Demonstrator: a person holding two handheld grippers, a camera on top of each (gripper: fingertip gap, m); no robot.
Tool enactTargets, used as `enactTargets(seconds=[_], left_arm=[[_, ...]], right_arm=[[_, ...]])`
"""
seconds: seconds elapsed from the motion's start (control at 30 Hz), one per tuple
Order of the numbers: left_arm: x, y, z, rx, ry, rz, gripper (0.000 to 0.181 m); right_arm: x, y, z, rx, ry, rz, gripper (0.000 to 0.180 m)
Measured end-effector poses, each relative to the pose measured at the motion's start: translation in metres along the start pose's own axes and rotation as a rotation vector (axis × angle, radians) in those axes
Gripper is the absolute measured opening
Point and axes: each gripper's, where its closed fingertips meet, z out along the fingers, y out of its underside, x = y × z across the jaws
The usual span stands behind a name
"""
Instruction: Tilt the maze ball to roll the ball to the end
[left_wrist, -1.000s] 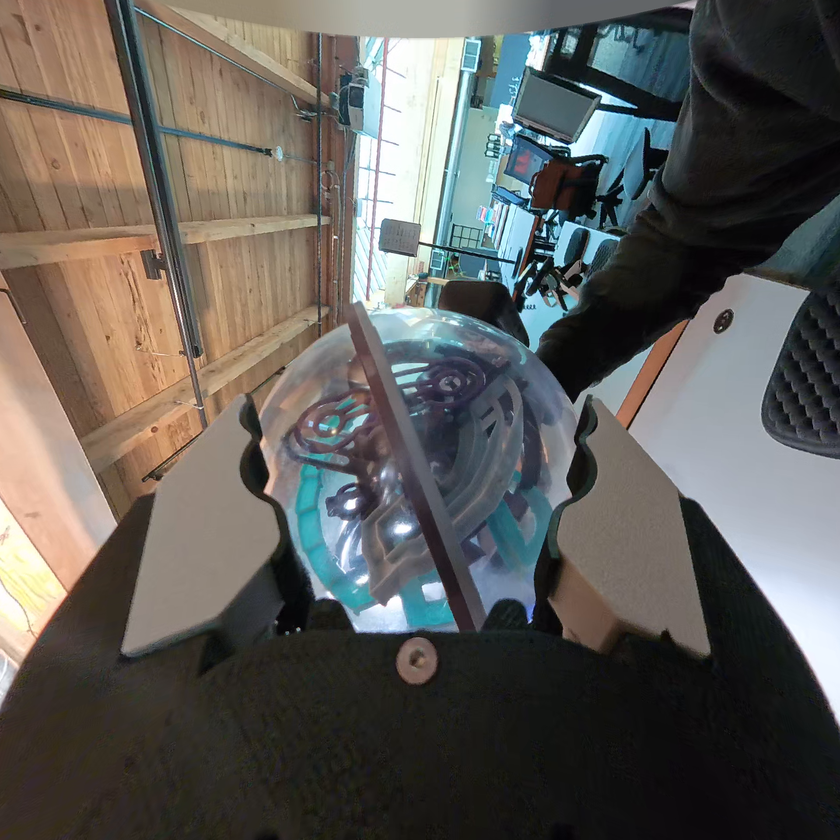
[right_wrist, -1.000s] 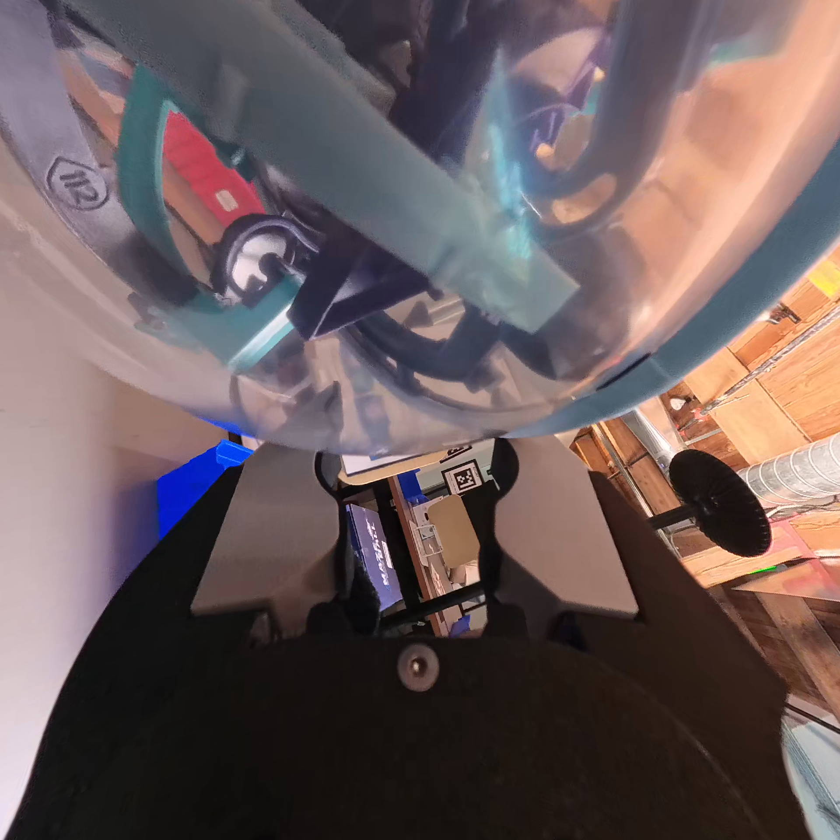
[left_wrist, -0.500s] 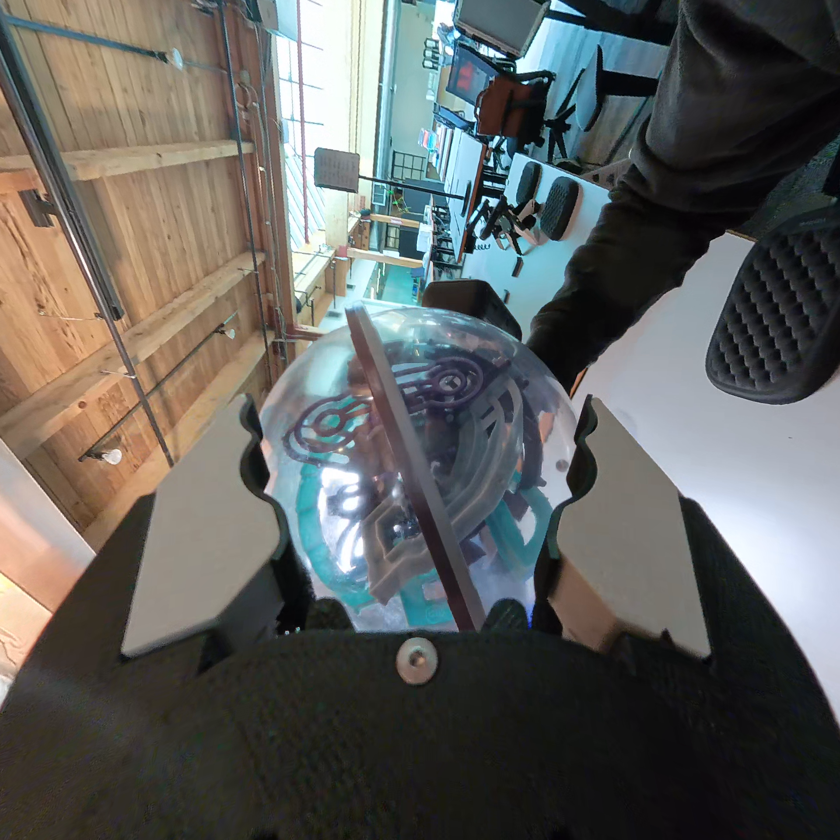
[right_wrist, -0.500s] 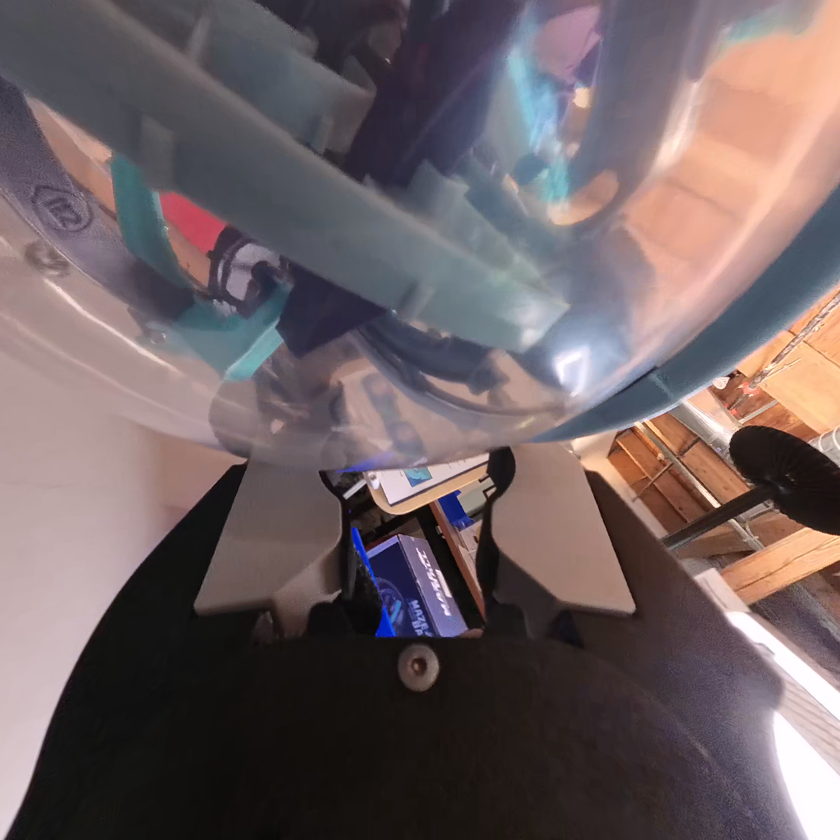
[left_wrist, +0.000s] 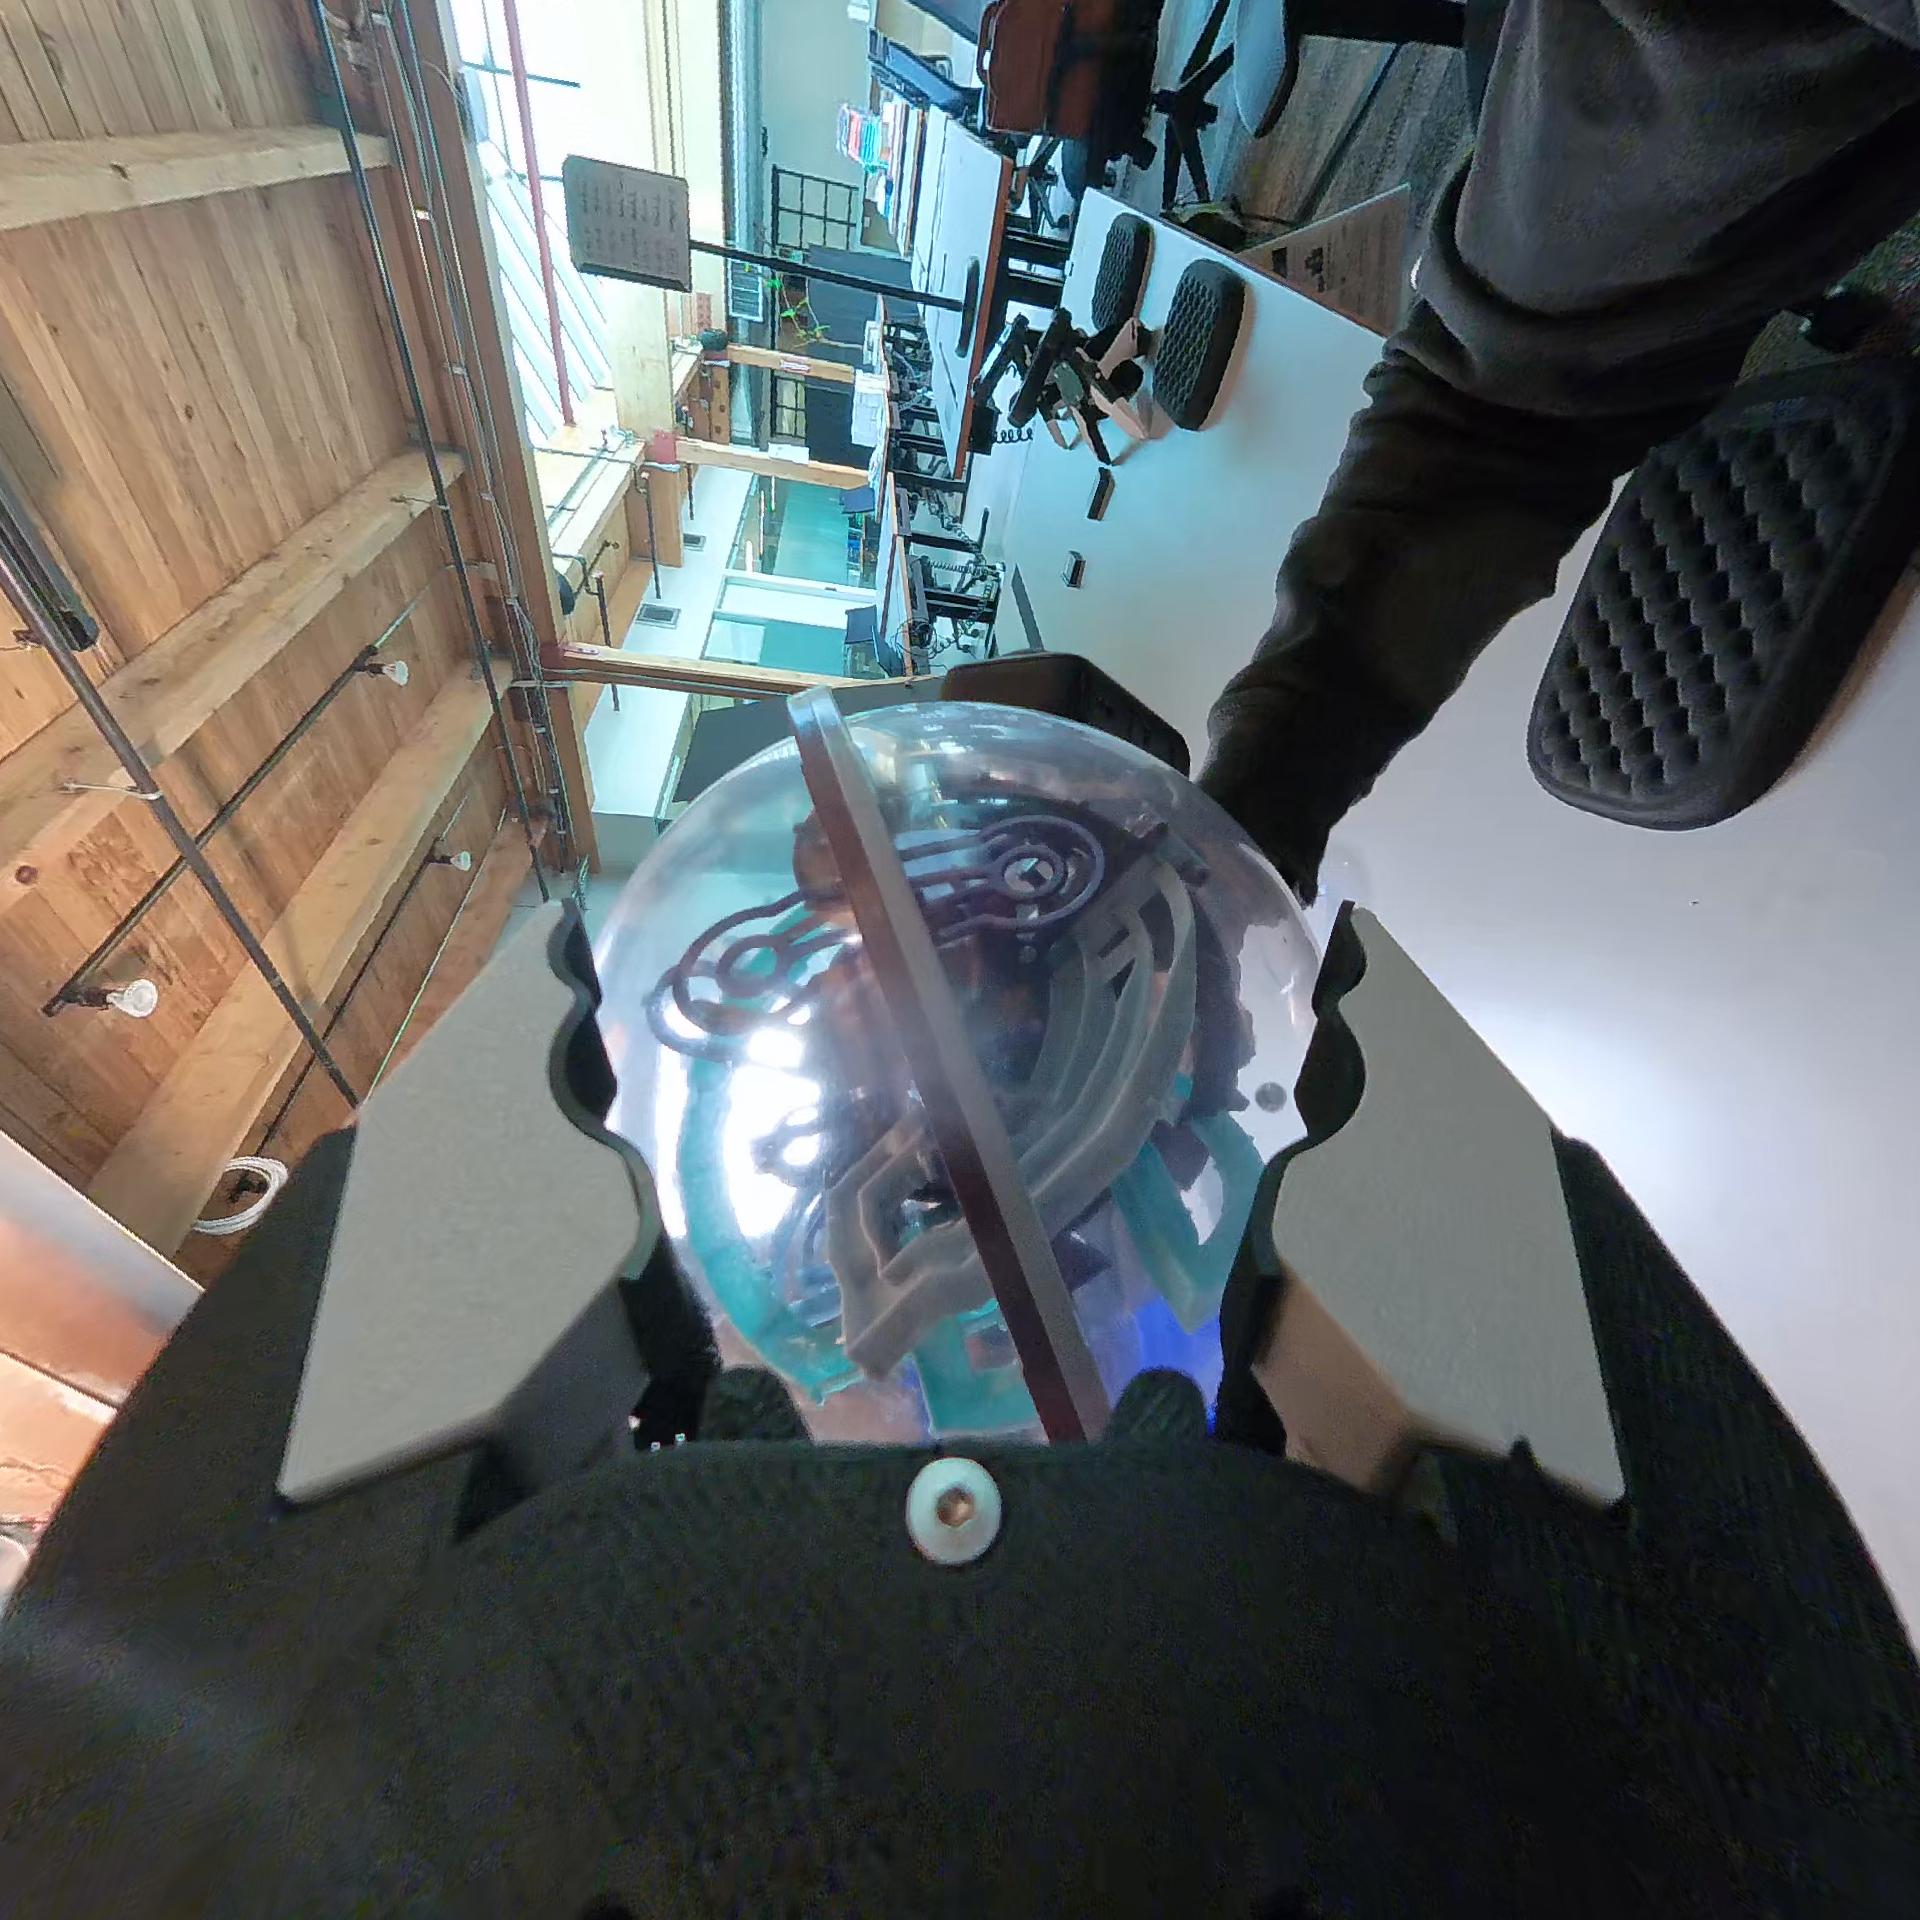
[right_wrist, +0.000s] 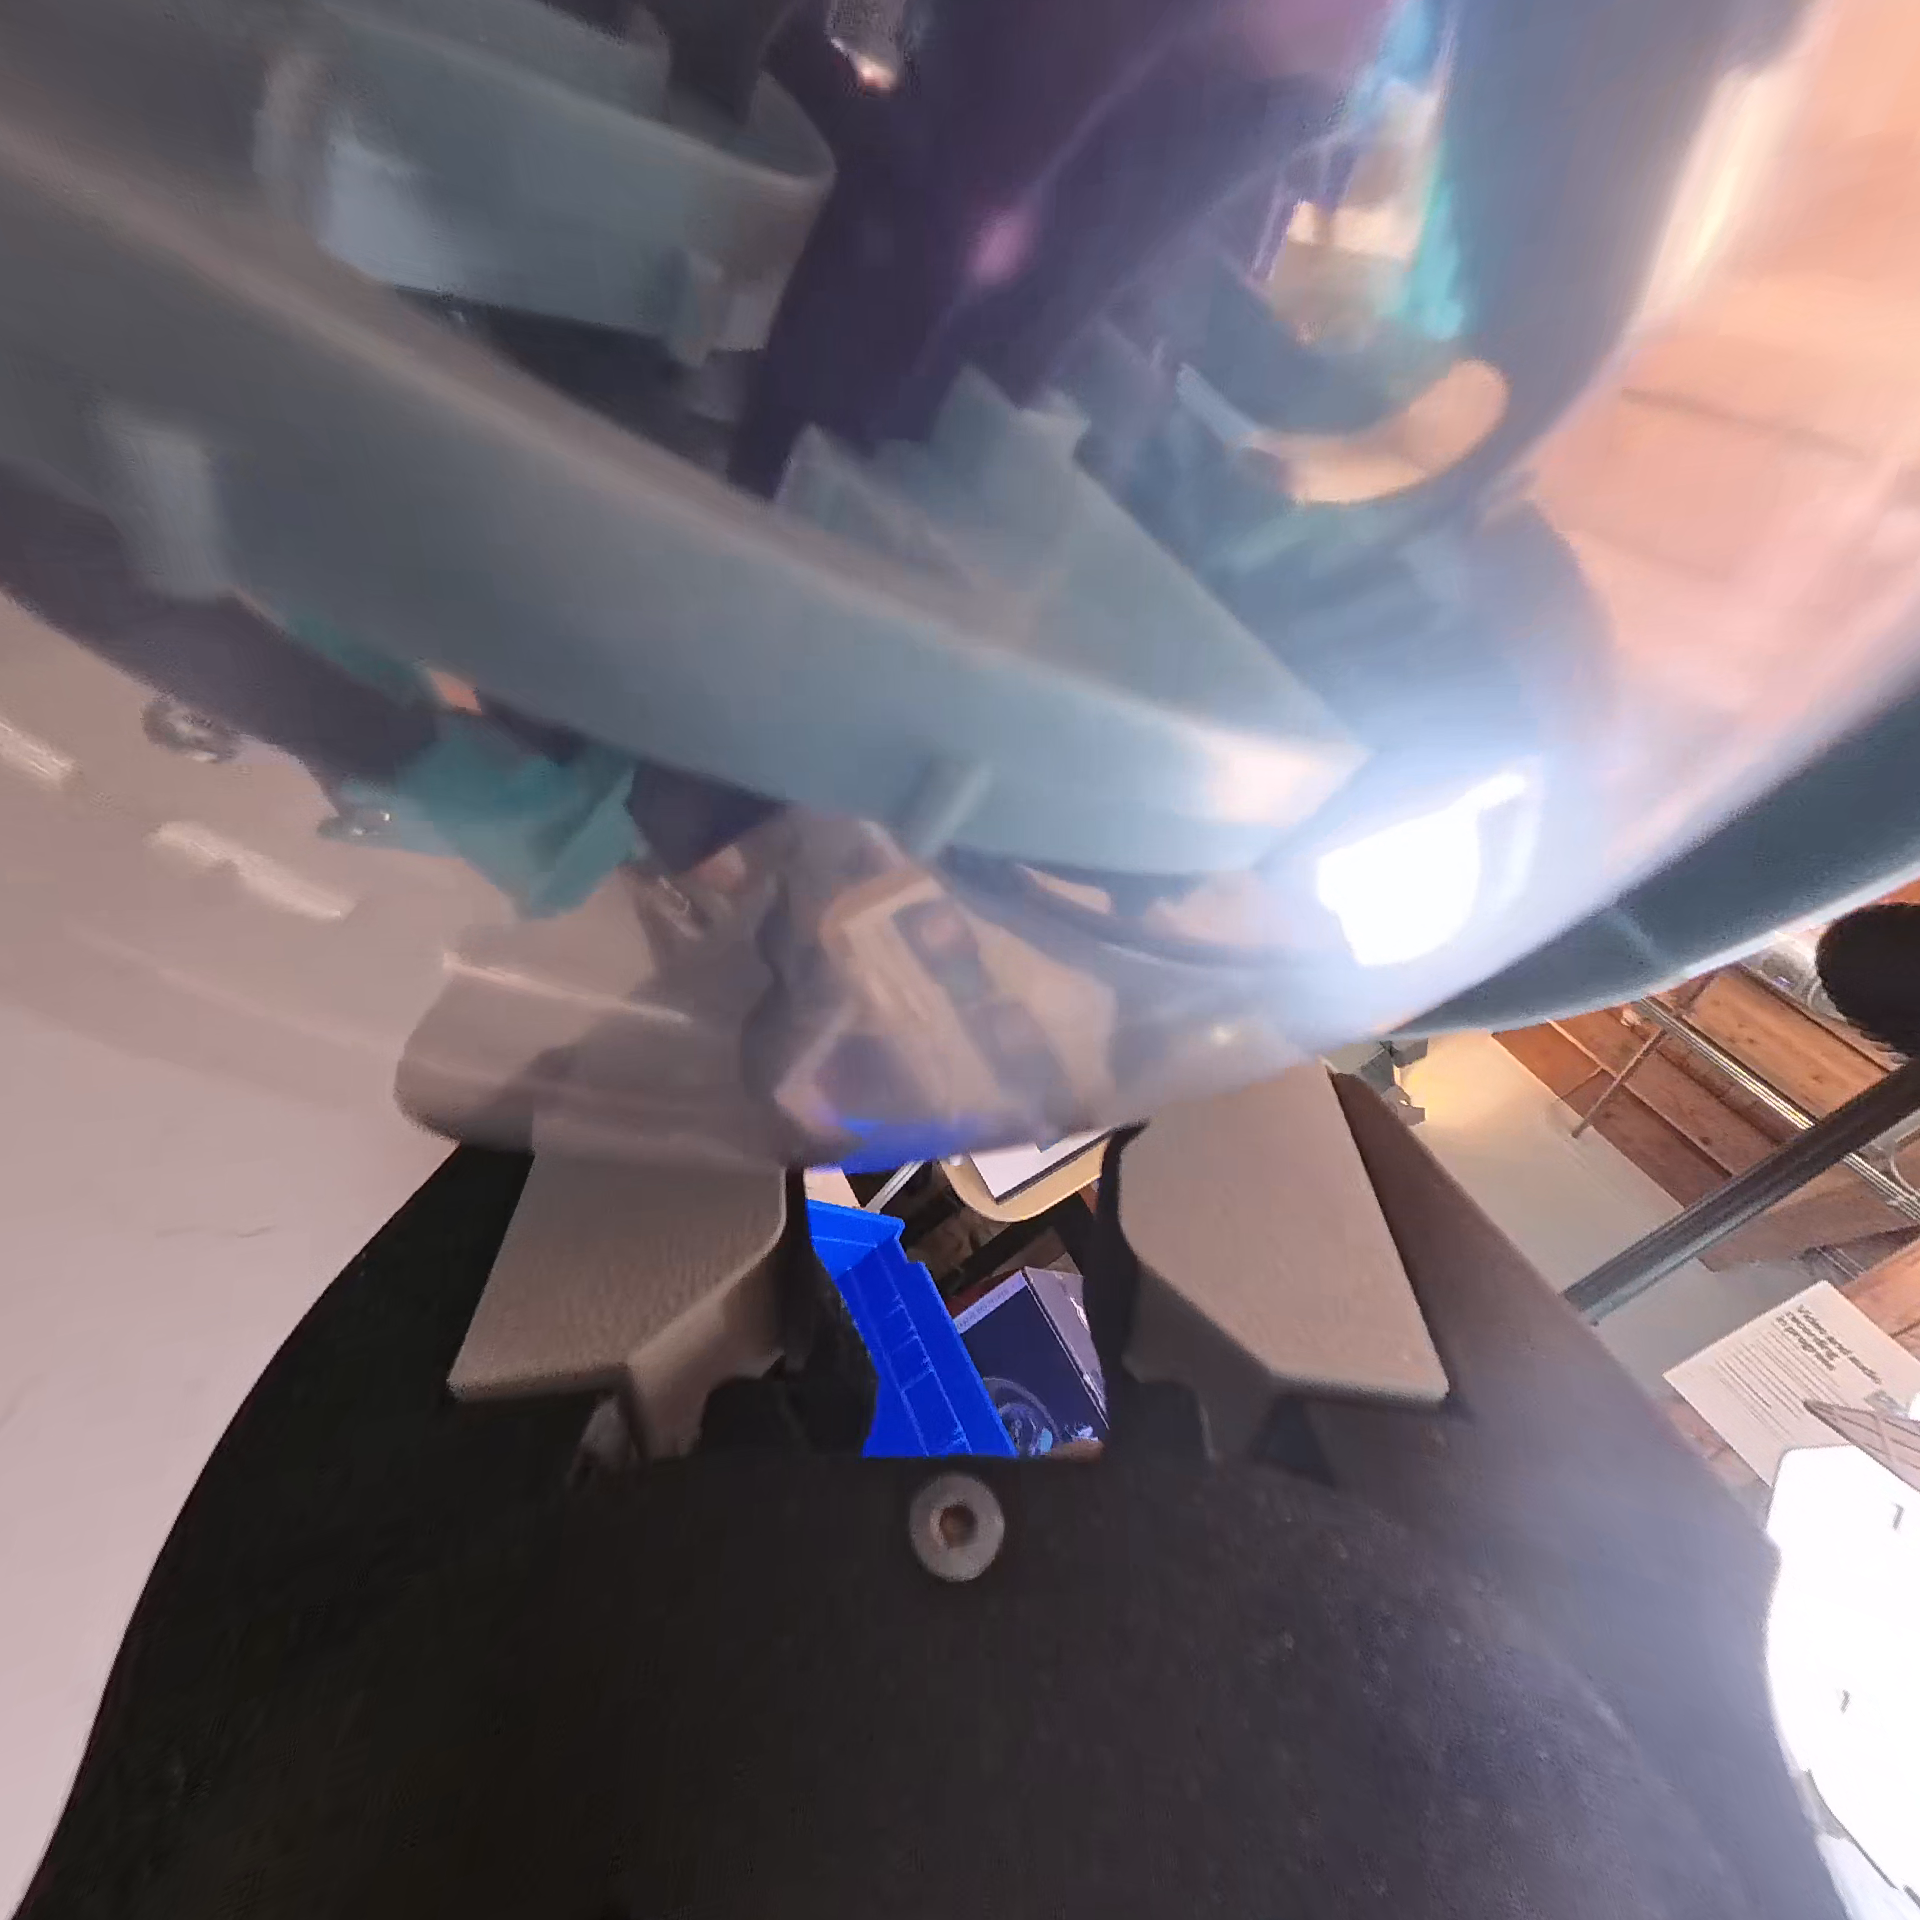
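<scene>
Clear maze ball is clamped between the left gripper fingers. Right gripper is parted, empty, pressed beneath the sphere. Room backdrop is rotated versus a second ago: tilting is under way; inner ball cannot be located.

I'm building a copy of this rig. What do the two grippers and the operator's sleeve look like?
Both the left gripper and right gripper have textured black bodies, one silver screw at centre and flat grey fingers with scalloped black inner edges. The sleeve is dark.
</scene>
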Motion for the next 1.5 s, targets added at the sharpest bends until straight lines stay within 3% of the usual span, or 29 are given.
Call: enactTargets(seconds=[0.43,0.83,1.1,1.5], left_arm=[[0.002,0.006,0.006,-0.095,0.065,-0.161,0.135],[-0.004,0.041,0.002,-0.036,0.09,-0.642,0.134],[0.0,0.072,-0.004,0.122,0.048,-1.062,0.134],[0.05,0.118,0.006,0.166,-0.001,-1.354,0.134]], right_arm=[[-0.028,0.009,0.004,0.001,-0.053,0.19,0.055],[-0.063,0.034,-0.005,-0.086,-0.081,0.417,0.049],[-0.087,0.044,-0.022,-0.103,-0.107,0.423,0.063],[-0.135,0.09,-0.042,-0.273,-0.203,0.608,0.065]])
